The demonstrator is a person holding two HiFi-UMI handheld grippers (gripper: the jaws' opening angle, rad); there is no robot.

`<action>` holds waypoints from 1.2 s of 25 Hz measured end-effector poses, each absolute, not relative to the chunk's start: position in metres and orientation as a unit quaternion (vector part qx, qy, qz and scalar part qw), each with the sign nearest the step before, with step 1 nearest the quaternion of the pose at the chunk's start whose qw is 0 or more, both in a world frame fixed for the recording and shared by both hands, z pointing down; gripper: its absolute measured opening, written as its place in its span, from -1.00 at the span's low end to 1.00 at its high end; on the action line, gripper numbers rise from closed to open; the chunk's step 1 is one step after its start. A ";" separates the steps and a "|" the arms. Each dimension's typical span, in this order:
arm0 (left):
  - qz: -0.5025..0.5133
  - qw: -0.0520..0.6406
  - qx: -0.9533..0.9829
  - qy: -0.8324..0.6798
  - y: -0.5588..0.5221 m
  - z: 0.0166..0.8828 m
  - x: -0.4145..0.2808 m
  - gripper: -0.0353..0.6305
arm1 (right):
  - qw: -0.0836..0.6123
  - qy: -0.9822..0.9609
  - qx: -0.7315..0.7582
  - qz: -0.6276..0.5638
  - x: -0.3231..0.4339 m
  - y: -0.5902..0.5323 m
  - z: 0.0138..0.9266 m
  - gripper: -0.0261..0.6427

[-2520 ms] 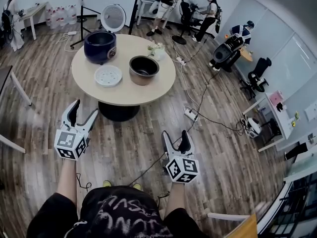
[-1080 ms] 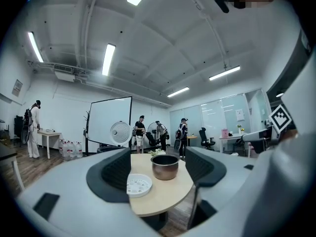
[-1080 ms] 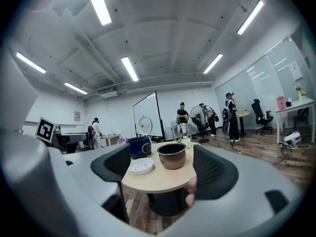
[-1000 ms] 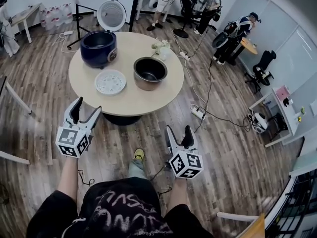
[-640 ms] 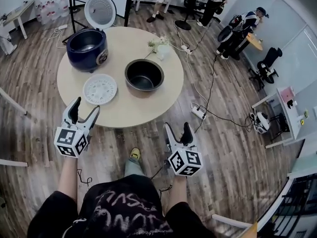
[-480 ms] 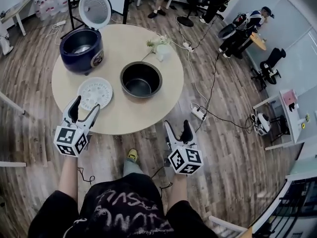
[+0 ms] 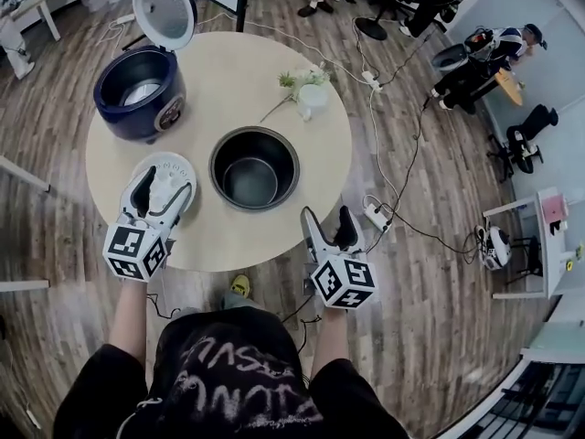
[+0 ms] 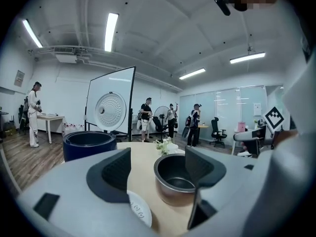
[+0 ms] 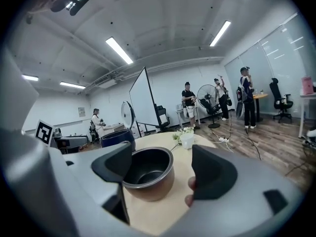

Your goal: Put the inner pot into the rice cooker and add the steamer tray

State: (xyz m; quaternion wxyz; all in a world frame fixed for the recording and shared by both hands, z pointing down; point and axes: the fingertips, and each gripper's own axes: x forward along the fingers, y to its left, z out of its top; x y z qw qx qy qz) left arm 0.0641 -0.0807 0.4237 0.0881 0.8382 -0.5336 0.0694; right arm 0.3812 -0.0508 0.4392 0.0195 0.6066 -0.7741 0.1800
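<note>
On the round counter [image 7: 306,158] the inner pot [image 7: 254,167] stands upright and empty in the middle, not yet inside the rice cooker [image 7: 137,85]. The cooker is at the far left of the counter, and its lid [image 7: 164,9] is raised. The white steamer tray [image 8: 140,210] lies flat at the near left, just beside the pot. The left claw [image 7: 164,186] hovers above this tray with its jaws wide apart and has hold of nothing. In the left gripper view the tray edge shows low between the jaws and the pot is farther ahead. The right claw [image 7: 326,218] is at the near edge of the counter, to the near right of the pot. Its jaws are also wide apart and empty, and the pot is ahead of them, not touched. A small white vase with flowers [image 7: 309,94] stands at the far right.
</note>
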 end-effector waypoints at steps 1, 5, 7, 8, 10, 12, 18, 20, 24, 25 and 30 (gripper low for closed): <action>0.075 0.091 0.837 -0.535 -0.084 0.427 0.067 0.13 | 0.022 -0.776 0.603 0.185 0.381 -0.056 0.443 0.19; 0.089 0.095 0.833 -0.538 -0.099 0.431 0.071 0.13 | 0.031 -0.780 0.590 0.205 0.376 -0.078 0.456 0.17; 0.091 0.099 0.832 -0.537 -0.105 0.433 0.072 0.13 | 0.034 -0.780 0.588 0.212 0.375 -0.085 0.460 0.17; 0.093 0.103 0.832 -0.537 -0.108 0.434 0.072 0.13 | 0.036 -0.779 0.588 0.215 0.374 -0.088 0.461 0.17; 0.095 0.112 0.832 -0.534 -0.115 0.438 0.072 0.13 | 0.039 -0.776 0.589 0.221 0.373 -0.094 0.464 0.17; 0.097 0.118 0.834 -0.530 -0.123 0.442 0.073 0.13 | 0.042 -0.773 0.591 0.227 0.372 -0.100 0.467 0.16; 0.108 0.134 0.842 -0.511 -0.146 0.459 0.082 0.12 | 0.053 -0.760 0.600 0.244 0.372 -0.114 0.479 0.15; 0.114 0.137 0.845 -0.504 -0.152 0.465 0.085 0.12 | 0.054 -0.757 0.602 0.248 0.372 -0.119 0.482 0.15; 0.122 0.150 0.847 -0.495 -0.162 0.476 0.088 0.12 | 0.064 -0.754 0.600 0.259 0.367 -0.125 0.492 0.15; 0.125 0.153 0.847 -0.493 -0.165 0.479 0.089 0.12 | 0.069 -0.753 0.599 0.263 0.366 -0.127 0.495 0.15; 0.147 0.176 0.846 -0.482 -0.179 0.499 0.090 0.12 | 0.088 -0.745 0.595 0.289 0.355 -0.138 0.513 0.14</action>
